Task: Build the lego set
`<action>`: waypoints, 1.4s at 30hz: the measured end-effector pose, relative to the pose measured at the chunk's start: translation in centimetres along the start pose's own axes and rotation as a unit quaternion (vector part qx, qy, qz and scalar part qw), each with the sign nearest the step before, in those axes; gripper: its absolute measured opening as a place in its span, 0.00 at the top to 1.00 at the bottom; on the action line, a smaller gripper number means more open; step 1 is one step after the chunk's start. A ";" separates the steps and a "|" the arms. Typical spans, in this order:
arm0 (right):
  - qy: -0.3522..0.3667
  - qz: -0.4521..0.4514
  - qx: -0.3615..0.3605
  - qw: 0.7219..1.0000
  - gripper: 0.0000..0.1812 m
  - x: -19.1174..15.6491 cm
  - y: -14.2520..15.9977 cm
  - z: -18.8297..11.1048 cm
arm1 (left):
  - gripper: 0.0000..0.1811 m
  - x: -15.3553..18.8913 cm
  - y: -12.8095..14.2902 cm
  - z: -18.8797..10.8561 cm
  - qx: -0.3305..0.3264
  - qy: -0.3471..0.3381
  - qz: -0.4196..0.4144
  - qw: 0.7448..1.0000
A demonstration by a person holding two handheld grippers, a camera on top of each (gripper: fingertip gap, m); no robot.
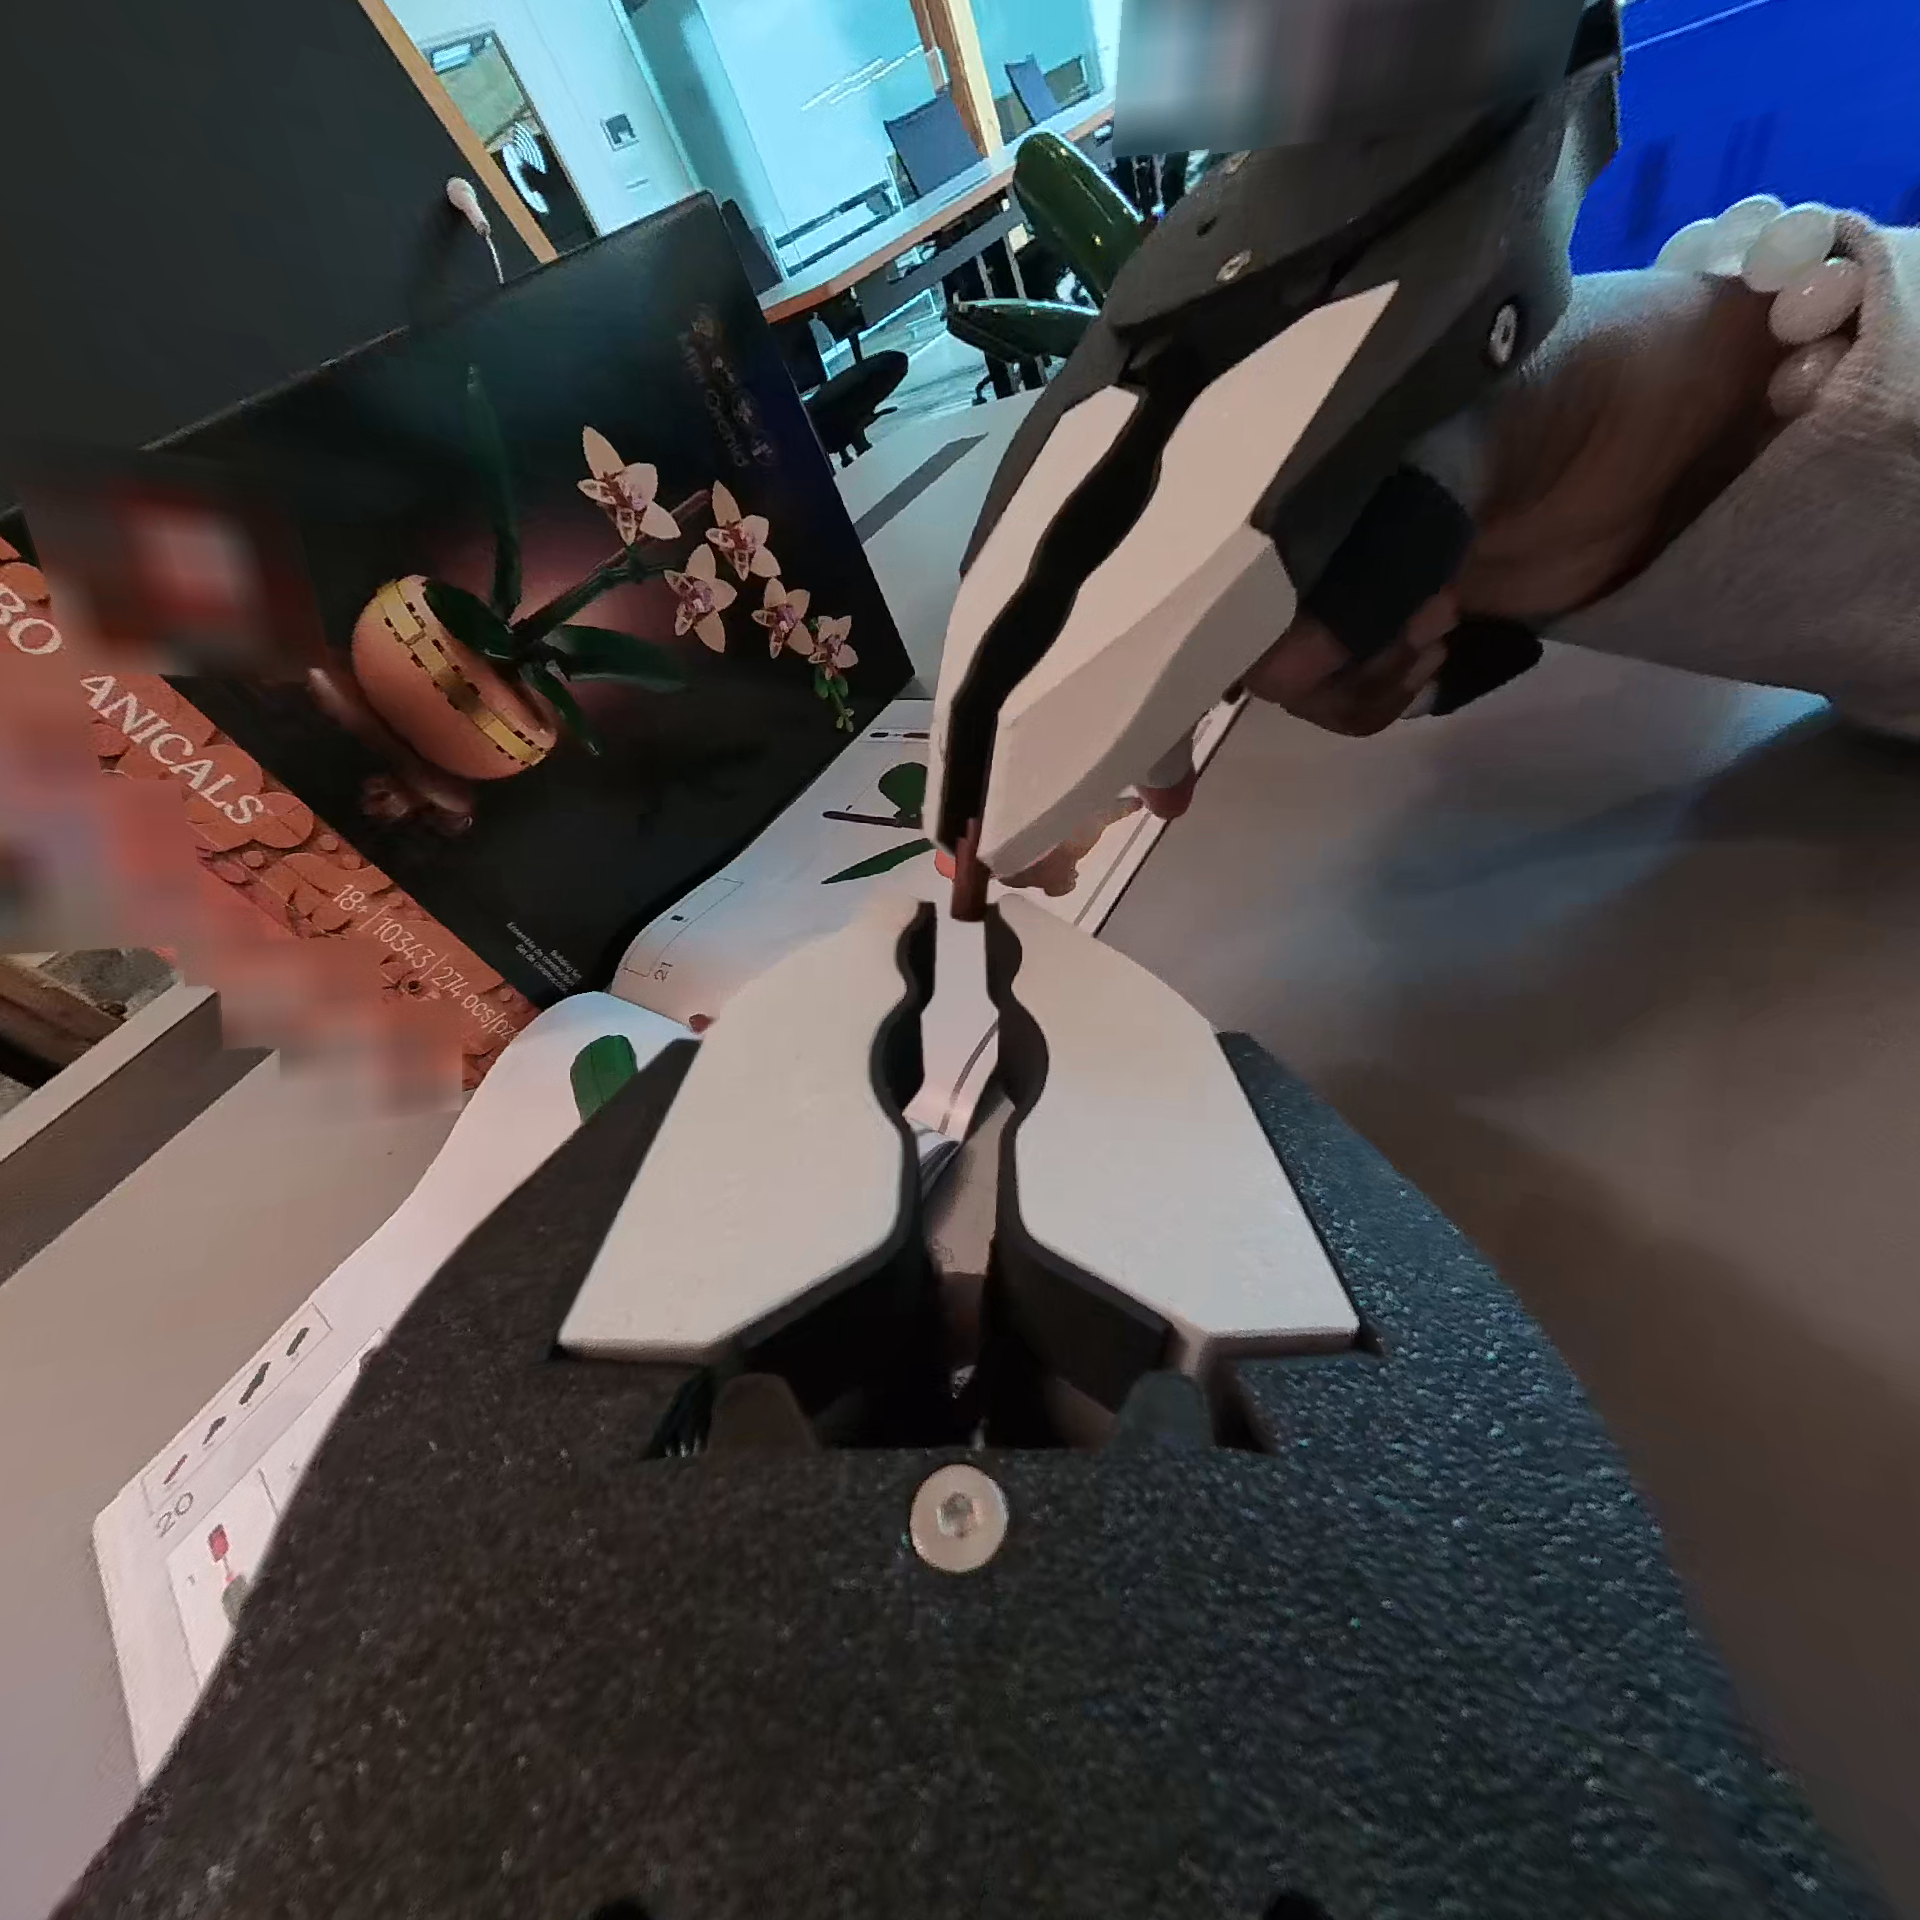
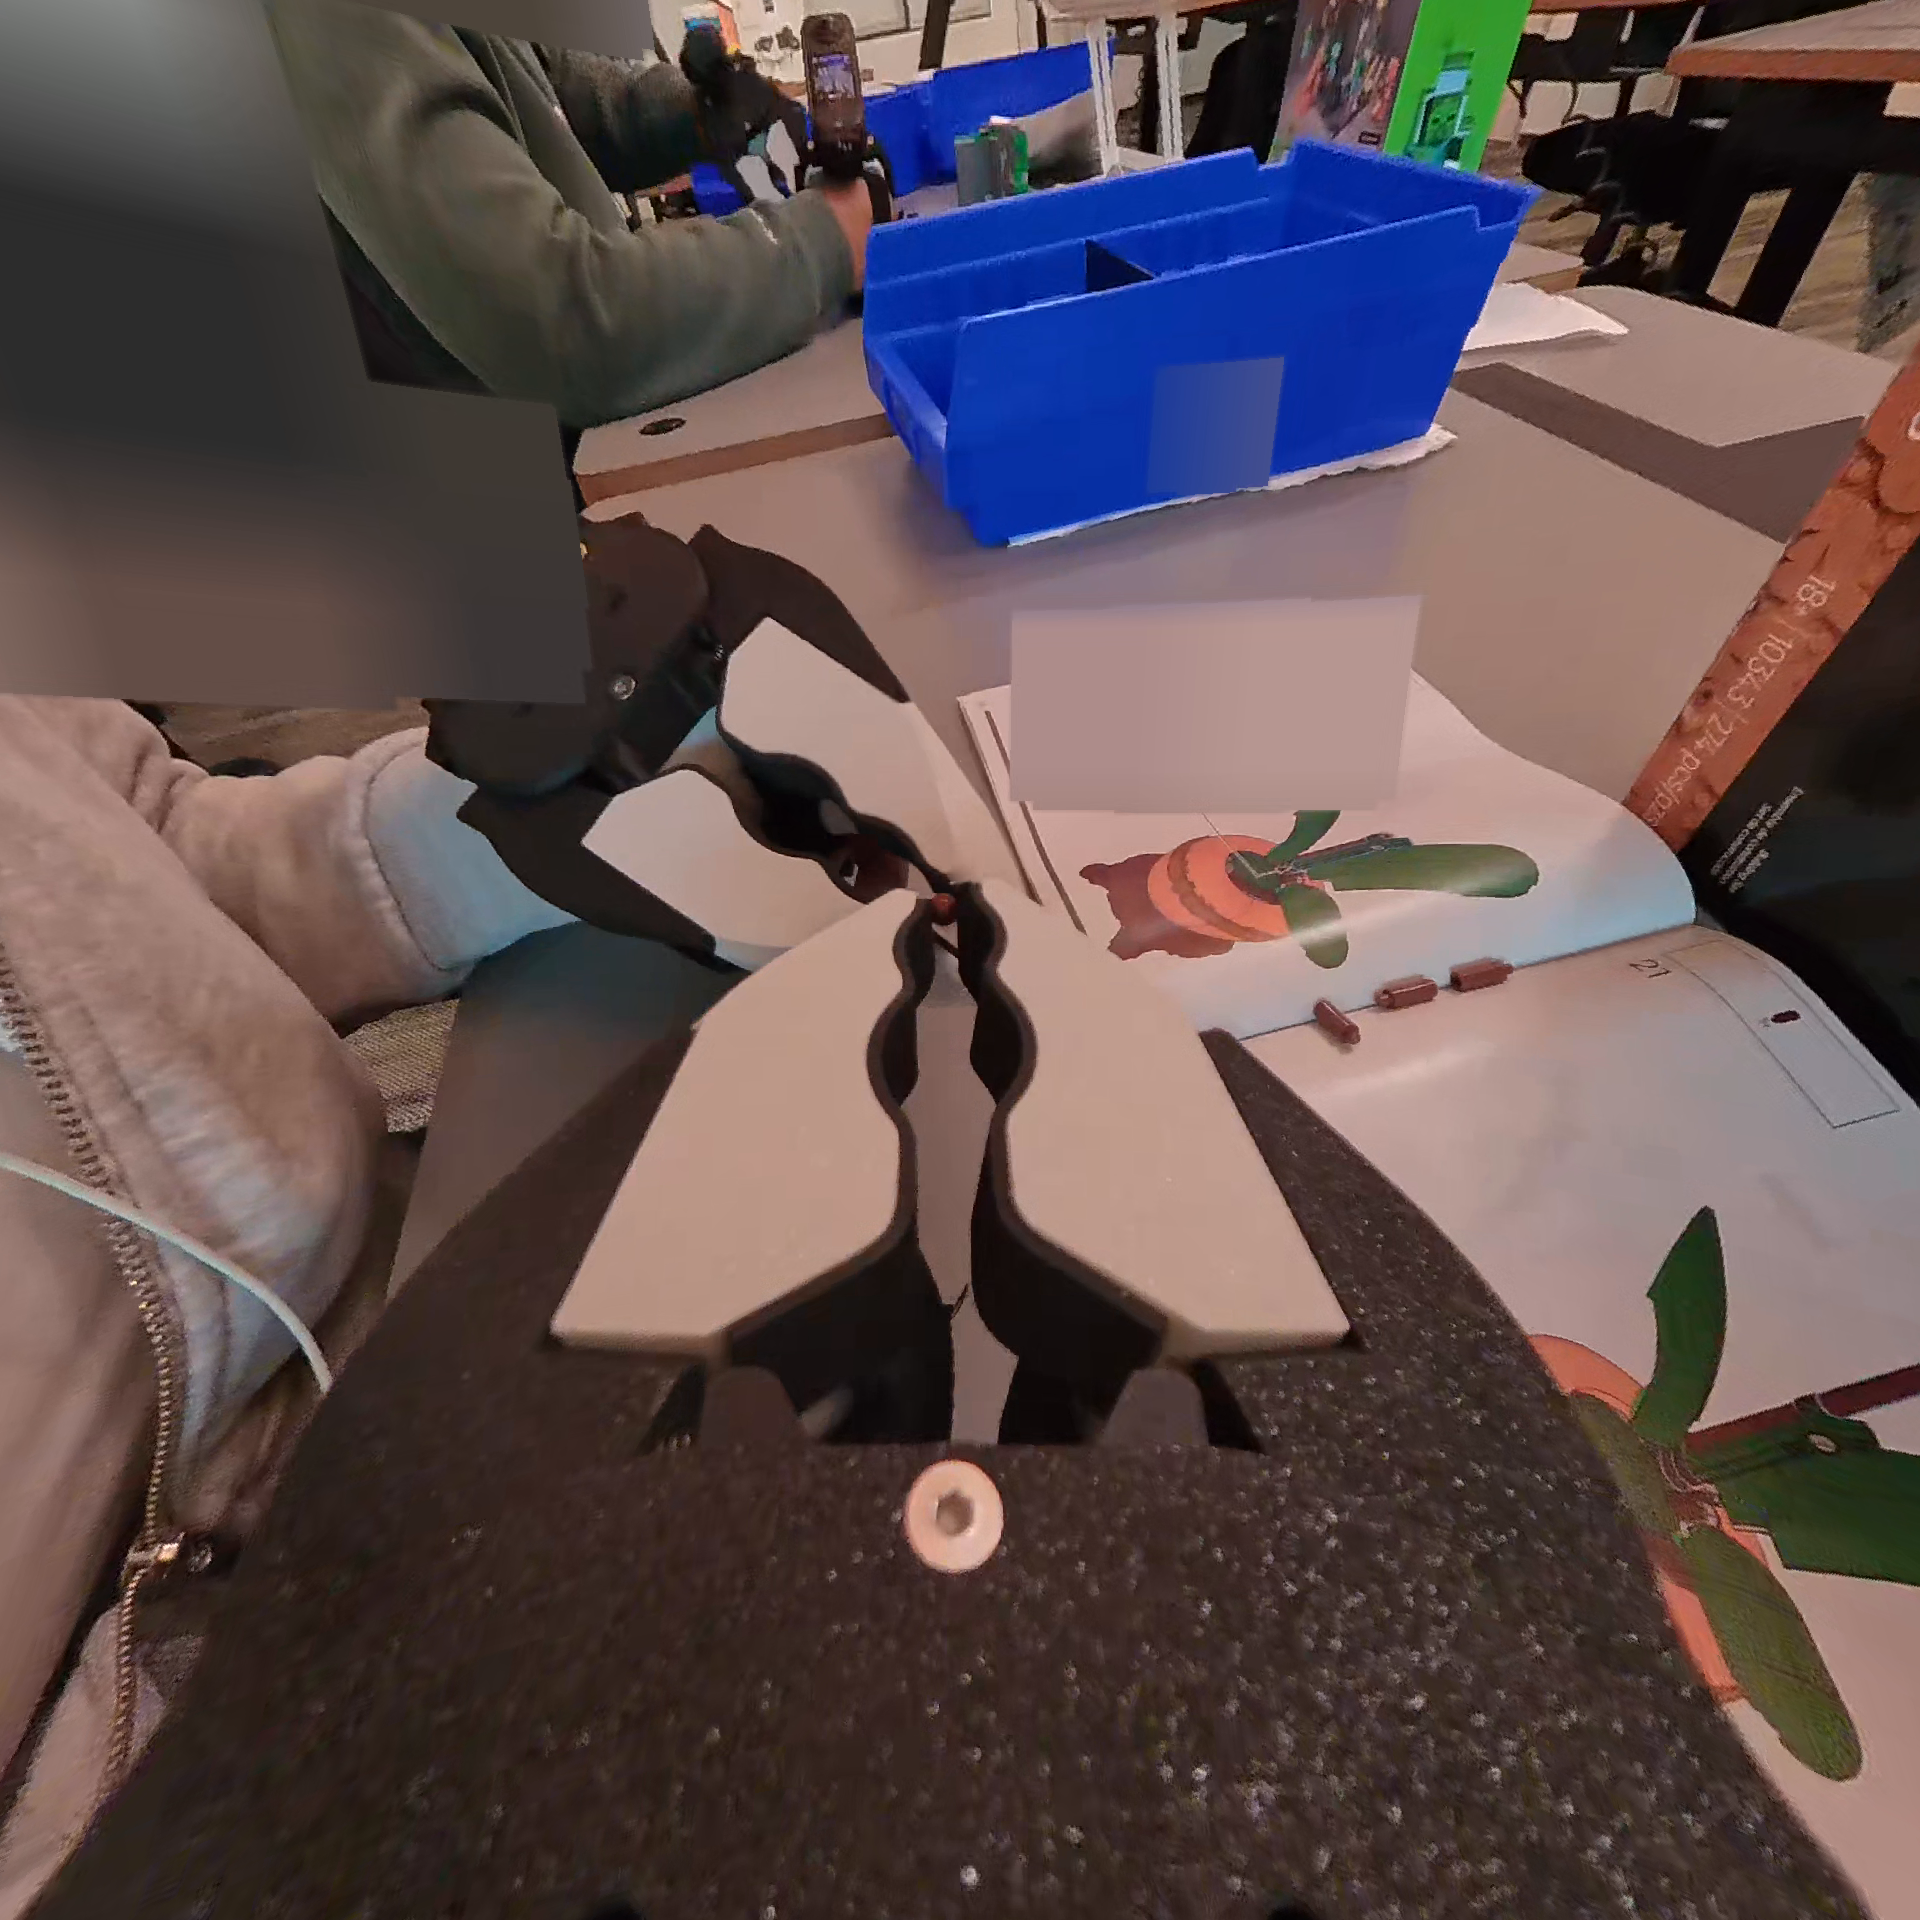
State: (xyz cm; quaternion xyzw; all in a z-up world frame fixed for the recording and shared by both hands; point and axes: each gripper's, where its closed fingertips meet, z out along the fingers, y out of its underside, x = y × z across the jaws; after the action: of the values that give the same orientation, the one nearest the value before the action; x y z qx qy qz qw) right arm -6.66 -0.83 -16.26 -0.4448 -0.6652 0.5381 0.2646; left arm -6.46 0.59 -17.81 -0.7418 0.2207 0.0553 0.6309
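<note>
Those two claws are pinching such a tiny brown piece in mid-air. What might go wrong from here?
1. The small brown piece sits only at the very tips of the left gripper and right gripper; a slight twist may pop it loose.
2. If dropped, it might roll off the open instruction booklet.
3. Three spare brown pieces lie loose on that booklet, so a low sweep may scatter them.

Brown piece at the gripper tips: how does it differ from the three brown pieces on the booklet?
The held brown piece stands upright; the three loose pieces lie on their sides. It is pinched by the right gripper above the booklet; they rest on it, ungripped. All are small and brown.
</note>
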 end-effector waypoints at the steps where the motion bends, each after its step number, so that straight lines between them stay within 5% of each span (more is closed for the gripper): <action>1: 0.001 0.003 -0.001 1.000 0.98 0.1 0.1 0.0 | 0.96 0.1 0.0 0.0 -0.002 0.001 0.002 1.000; 16: -0.032 0.024 0.014 0.999 0.97 -0.4 0.2 0.1 | 0.98 0.3 -0.2 -0.1 0.006 0.009 0.006 1.000; 21: 0.060 -0.009 -0.020 0.998 0.77 2.3 1.2 -0.9 | 0.98 -1.1 1.0 -1.4 -0.018 -0.008 -0.023 1.000; 25: 0.119 -0.056 -0.125 0.983 0.95 4.9 4.1 -1.3 | 0.98 -2.6 2.8 -3.1 -0.041 -0.005 -0.081 0.996; 30: 0.093 -0.130 -0.248 0.956 0.91 6.5 5.0 0.4 | 0.98 -1.9 3.2 -3.2 -0.044 0.040 -0.117 0.991; 42: 0.004 -0.111 -0.269 0.957 0.98 7.6 7.4 4.0 | 0.98 -0.5 3.5 -3.1 -0.059 0.085 -0.106 0.989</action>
State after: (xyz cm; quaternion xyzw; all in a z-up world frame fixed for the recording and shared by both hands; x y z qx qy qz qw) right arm -11.24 4.12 -25.39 -0.4252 -0.8292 0.3053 0.1959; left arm -8.90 -2.65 -20.19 -0.7991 0.1894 -0.0620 0.5672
